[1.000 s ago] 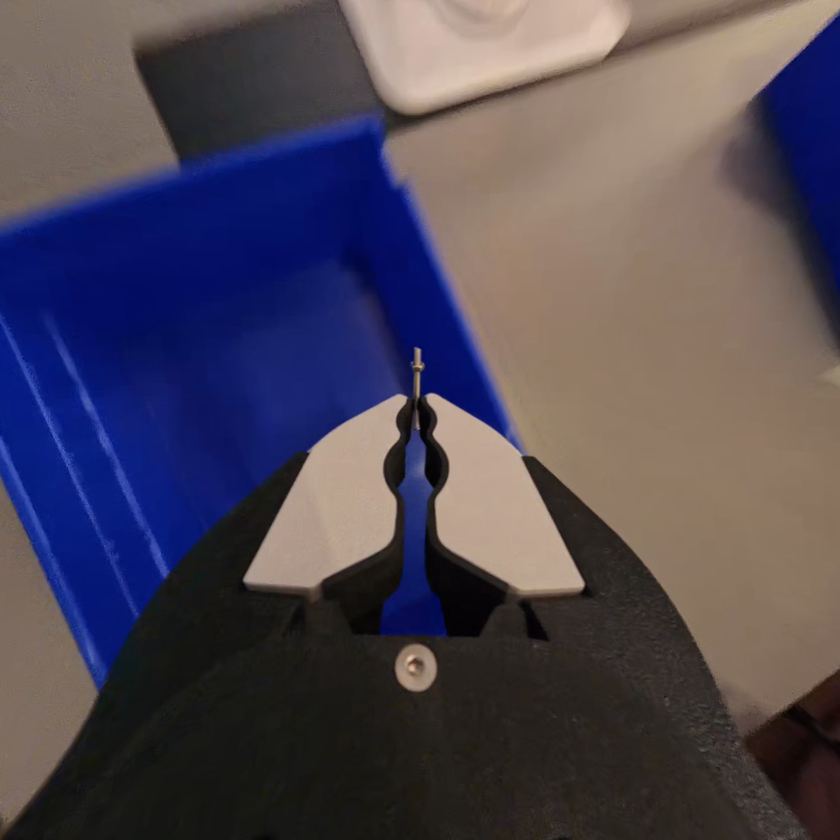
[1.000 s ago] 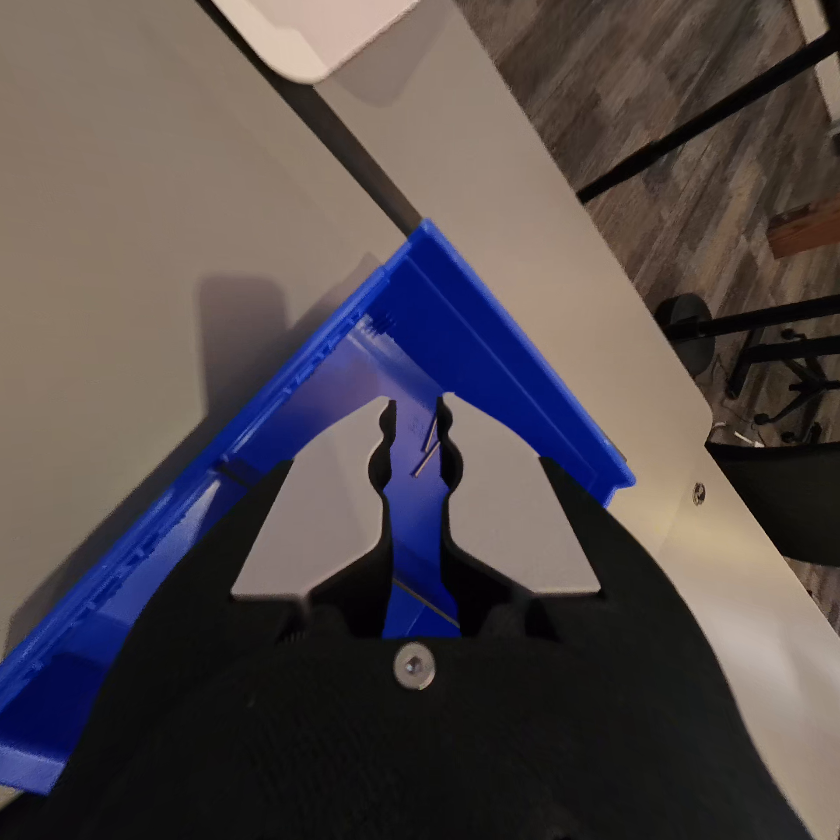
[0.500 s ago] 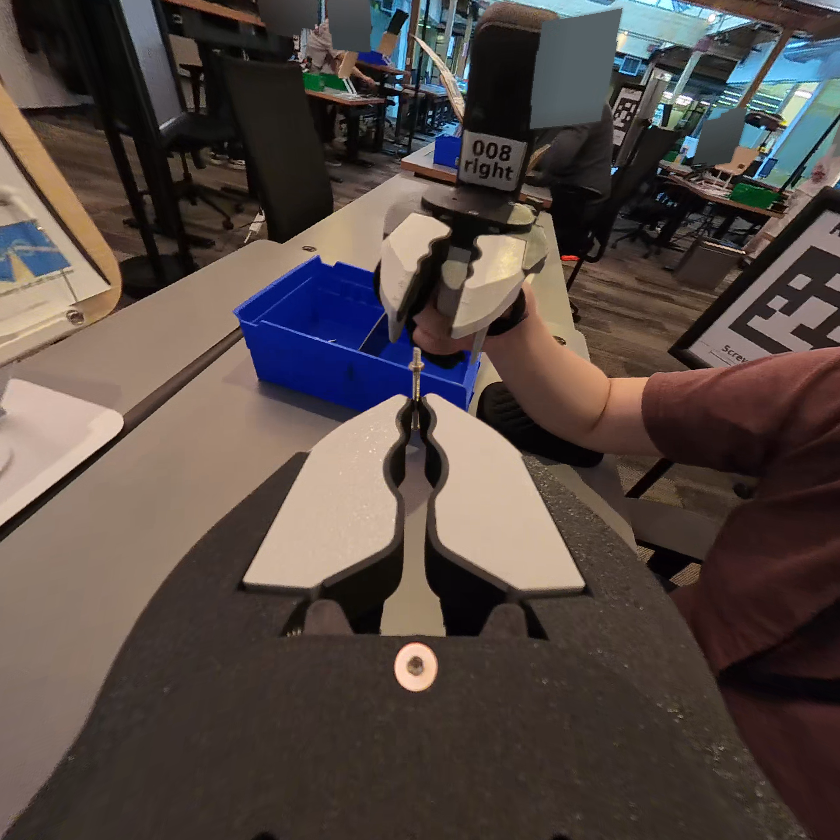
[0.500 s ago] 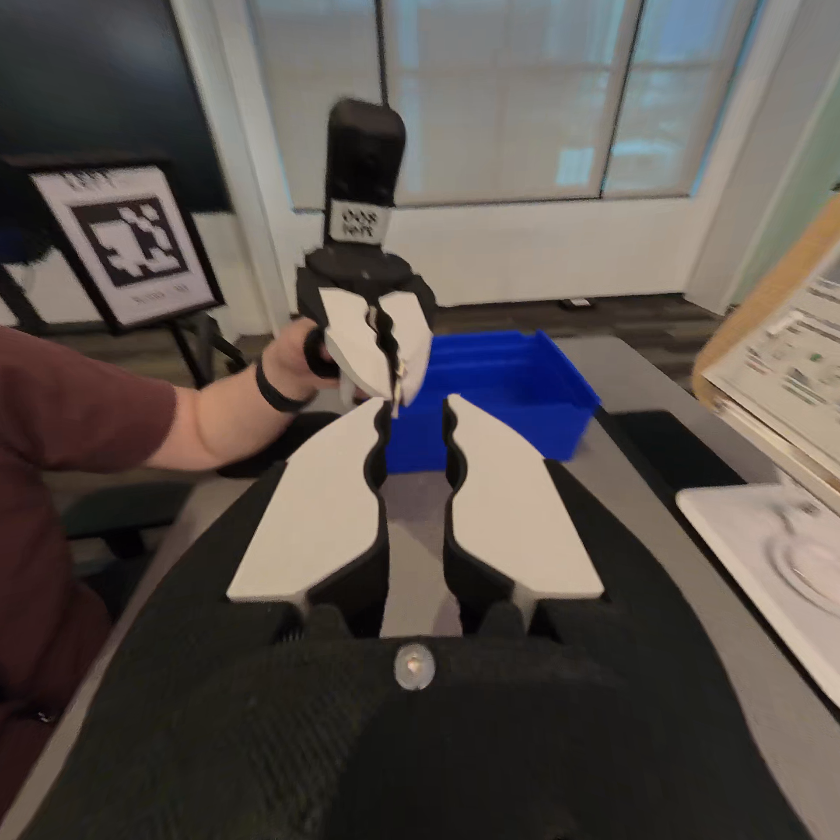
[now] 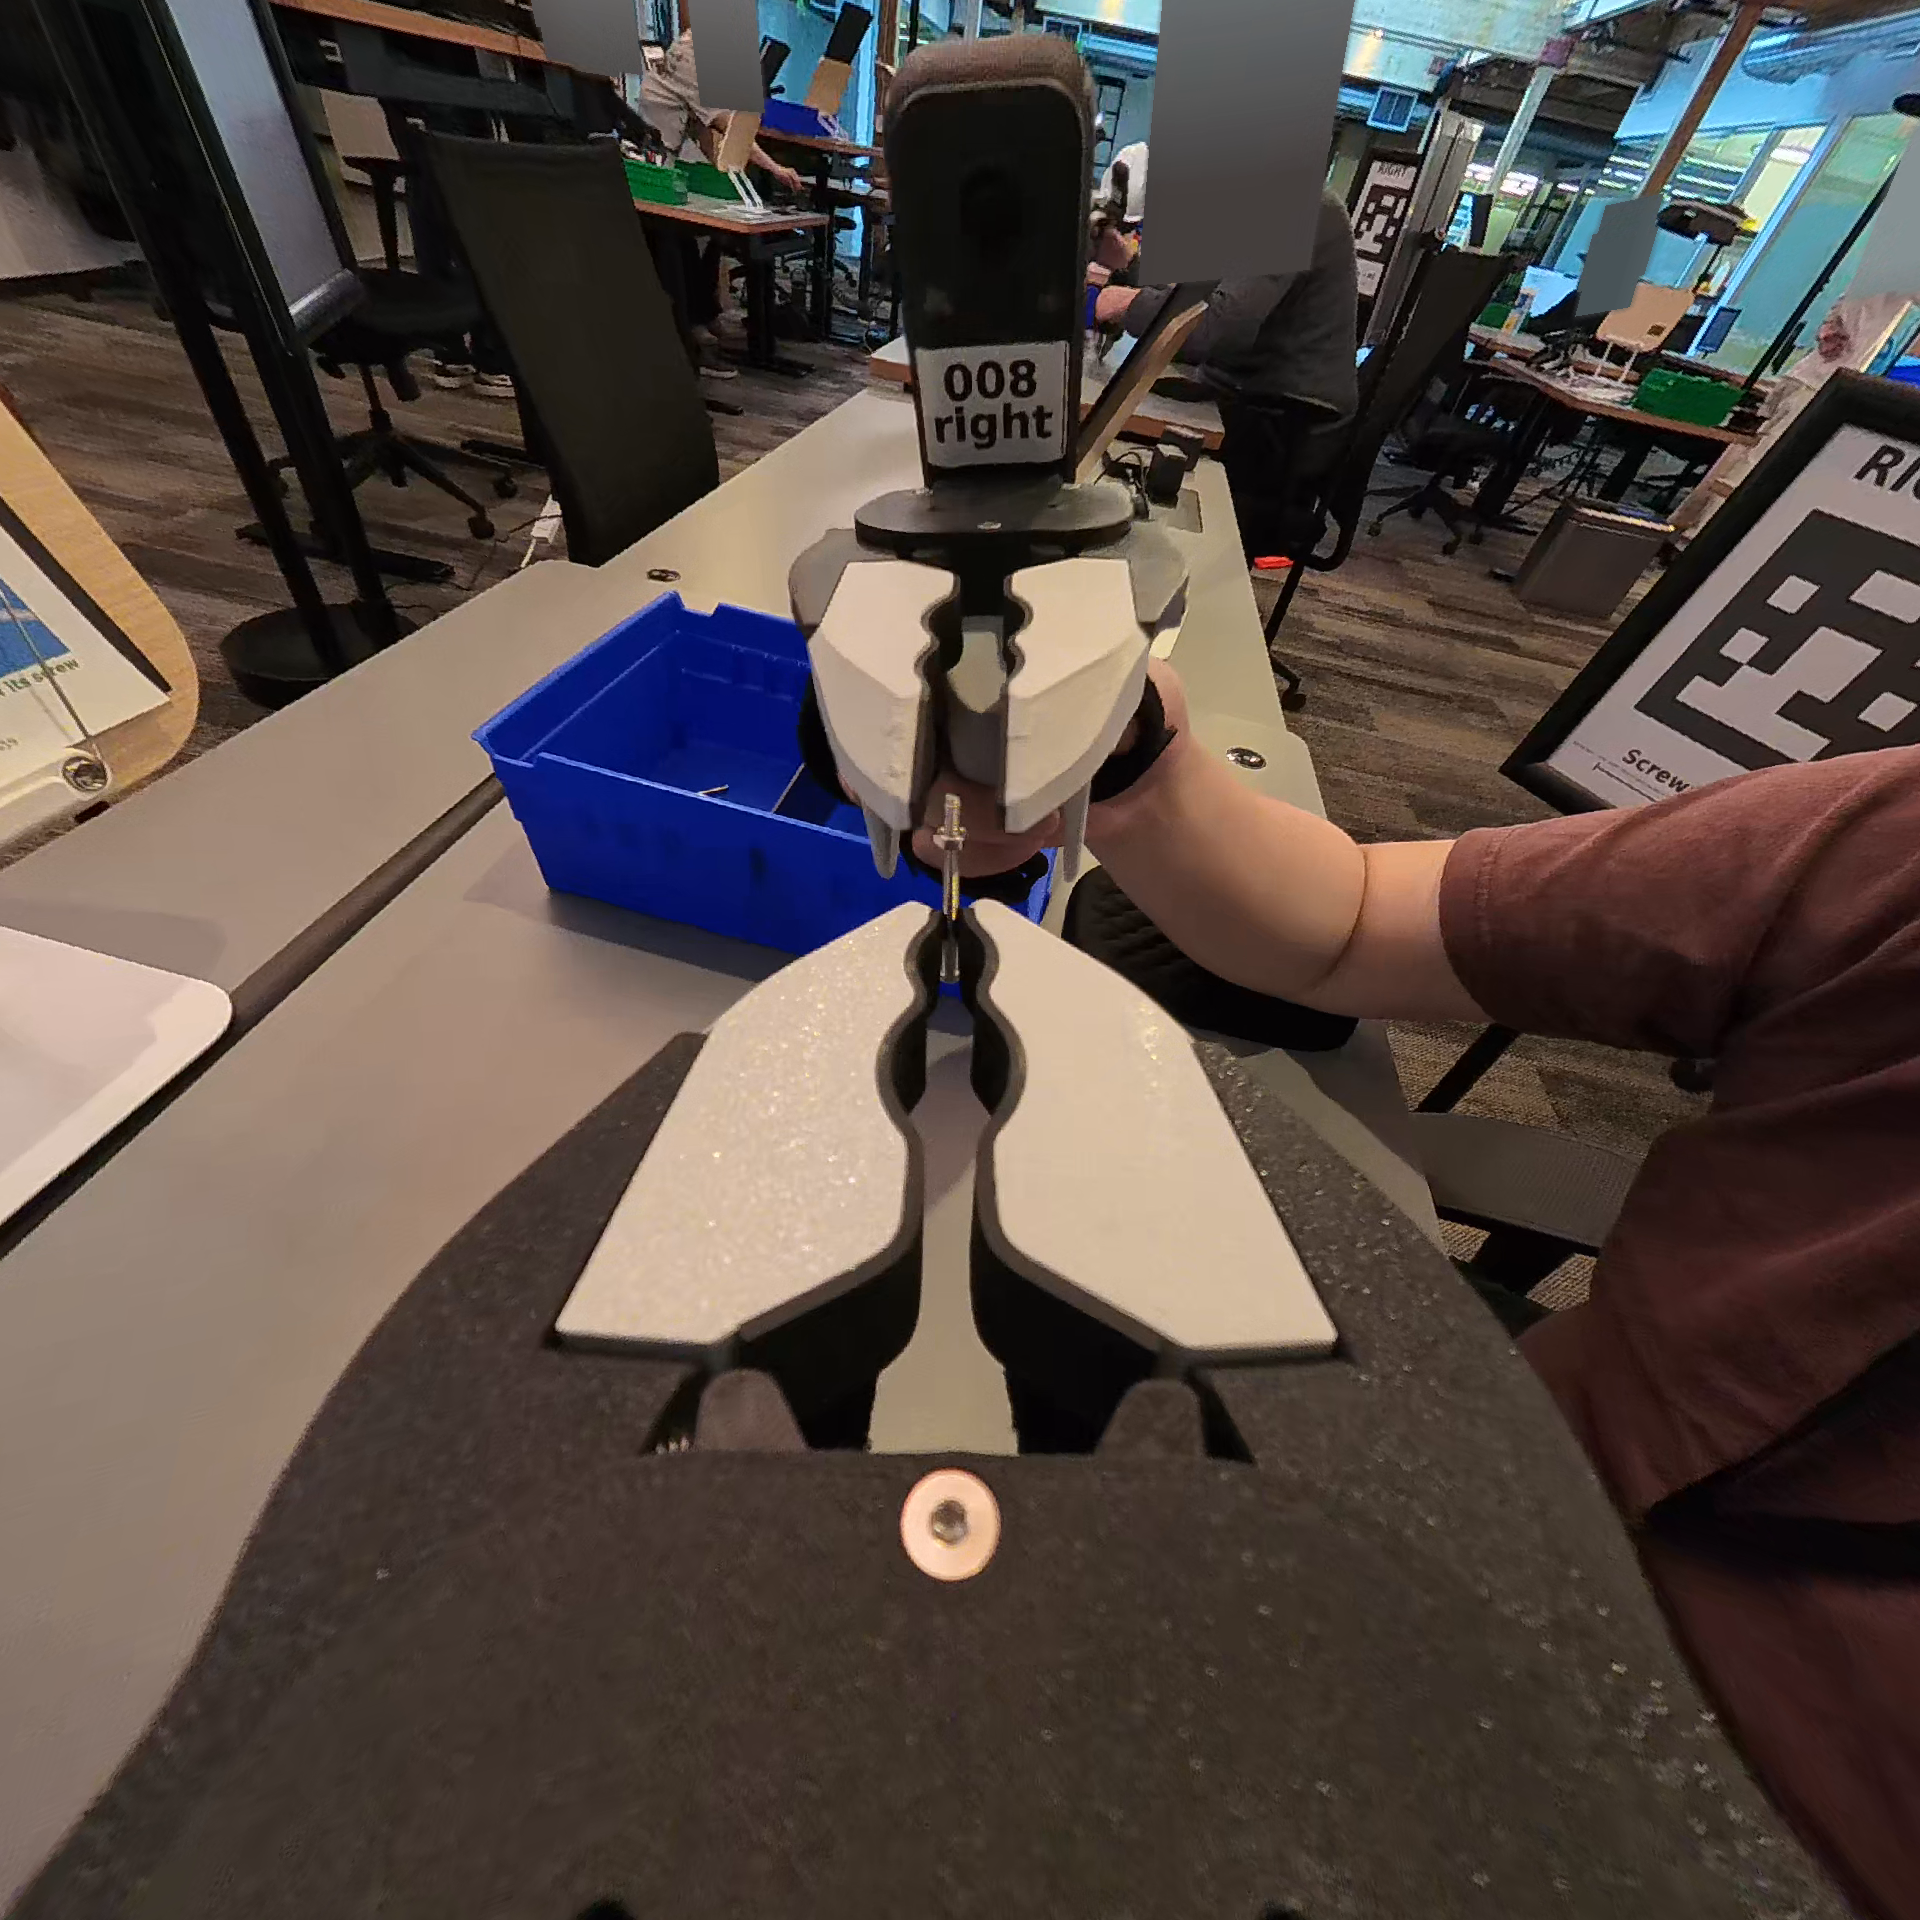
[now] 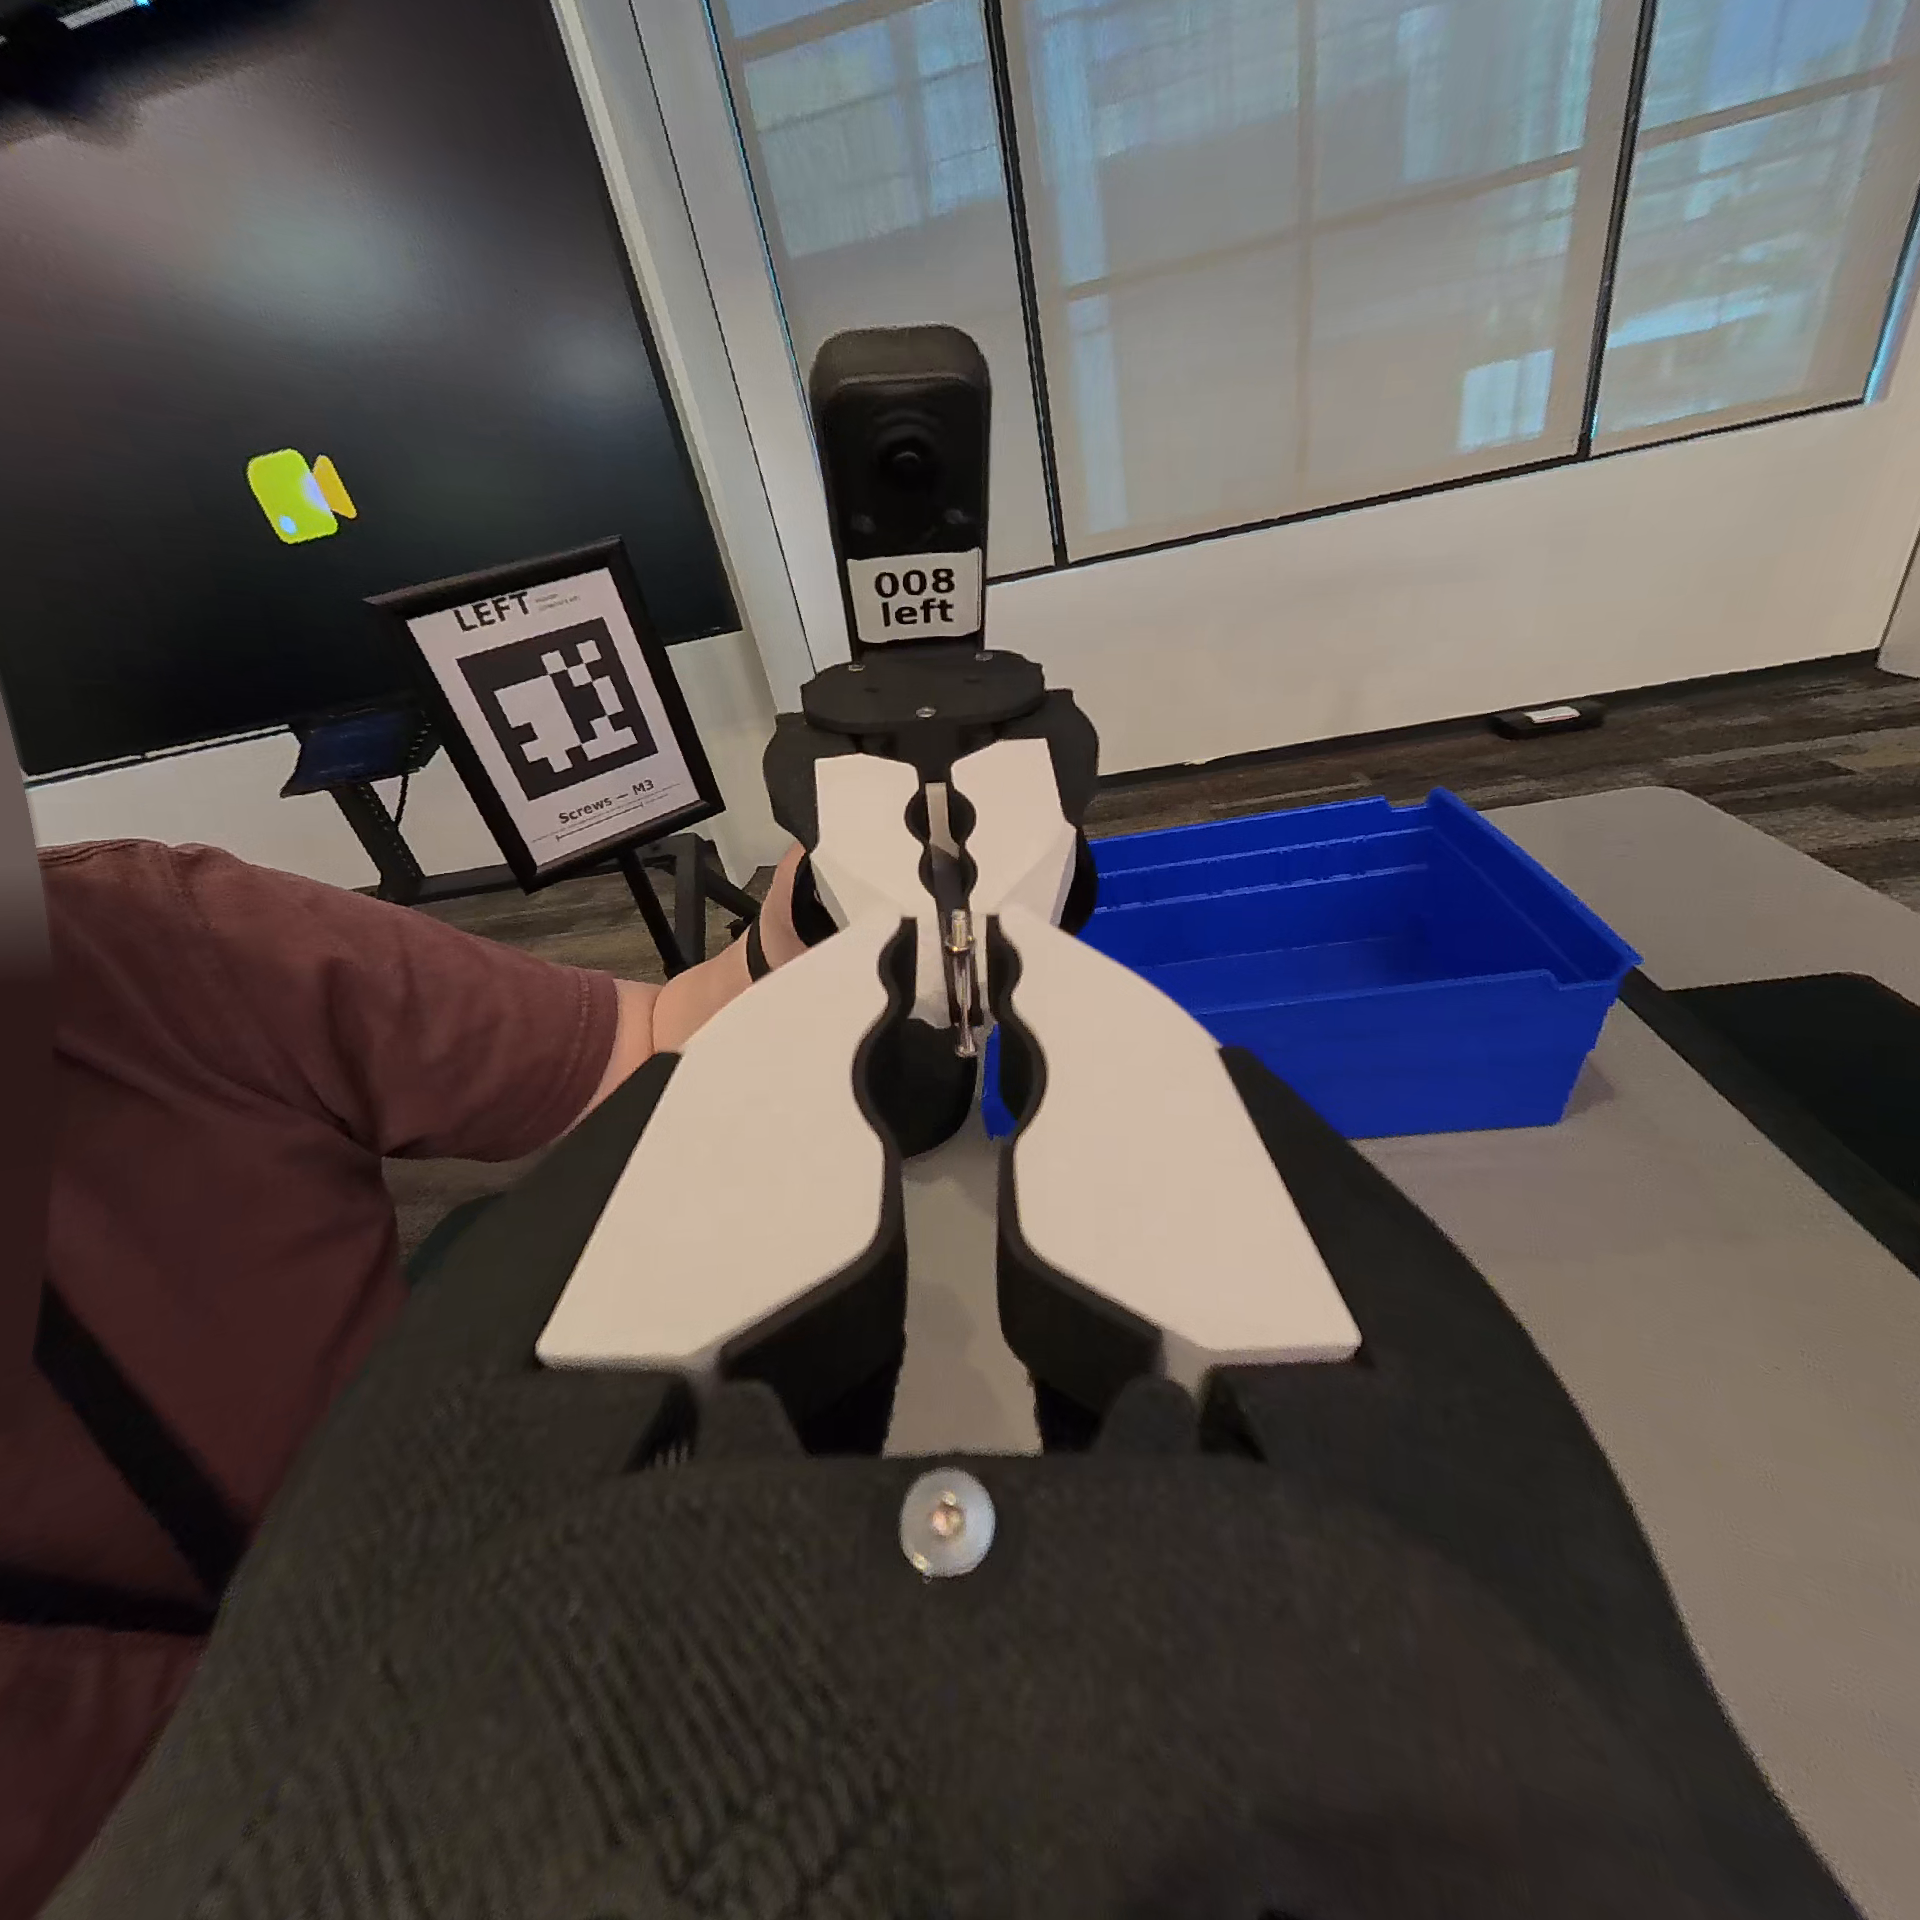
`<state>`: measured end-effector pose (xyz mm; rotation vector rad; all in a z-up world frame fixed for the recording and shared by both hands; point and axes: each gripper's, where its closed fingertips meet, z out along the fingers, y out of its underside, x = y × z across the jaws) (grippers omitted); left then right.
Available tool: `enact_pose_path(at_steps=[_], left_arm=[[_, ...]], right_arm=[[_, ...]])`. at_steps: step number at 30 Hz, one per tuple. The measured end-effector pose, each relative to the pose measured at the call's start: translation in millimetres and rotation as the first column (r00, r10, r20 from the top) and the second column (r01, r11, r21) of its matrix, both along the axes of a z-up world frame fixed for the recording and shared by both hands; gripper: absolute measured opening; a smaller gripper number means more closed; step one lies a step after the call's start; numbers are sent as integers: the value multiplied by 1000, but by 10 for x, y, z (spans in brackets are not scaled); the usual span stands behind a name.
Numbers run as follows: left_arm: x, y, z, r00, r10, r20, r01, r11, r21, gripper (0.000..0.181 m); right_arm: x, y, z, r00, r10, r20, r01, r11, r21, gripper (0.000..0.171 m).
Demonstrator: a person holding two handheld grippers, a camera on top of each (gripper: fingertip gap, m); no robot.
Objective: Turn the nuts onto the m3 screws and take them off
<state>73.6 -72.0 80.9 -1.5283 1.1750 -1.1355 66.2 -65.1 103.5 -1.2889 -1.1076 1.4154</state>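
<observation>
Left gripper [image 5: 949, 914] pinches screw [image 5: 949, 883] above grey table [image 5: 312, 1039], beside bin [image 5: 665, 821].

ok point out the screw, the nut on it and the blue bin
screw [image 5: 948, 940], left wrist view, on its shank
nut [image 5: 949, 837], left wrist view, on its side
blue bin [image 6: 1455, 1023], right wrist view, on its front wall

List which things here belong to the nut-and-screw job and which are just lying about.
Job: screw with nut; left gripper pinching the screw; right gripper open around it; blue bin.
Lying about: white tray; framed marker sign; office chair.
</observation>
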Motion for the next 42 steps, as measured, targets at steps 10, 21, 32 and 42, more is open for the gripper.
enact_pose_path(at_steps=[10, 21, 32, 42], left_arm=[[31, -31, -32, 1000, -22, -5, 22, 1000, -16, 3], [103, -27, -57, 997, -52, 60, 59, 991, -122, 3], [138, -58, -90, 994, -85, 73, 97, 979, -177, 2], [106, -27, -59, 998, -43, 50, 49, 992, -113, 2]], right_arm=[[-32, 6, -47, 1000, 12, 4, -12, 1000, -16, 4], [-70, 19, -67, 999, 33, -29, -35, 997, -69, 3], [-68, -5, -45, 1000, 11, -18, -11, 1000, -2, 3], [-13, 36, 34, 999, -36, -37, 37, 999, 13, 22]])
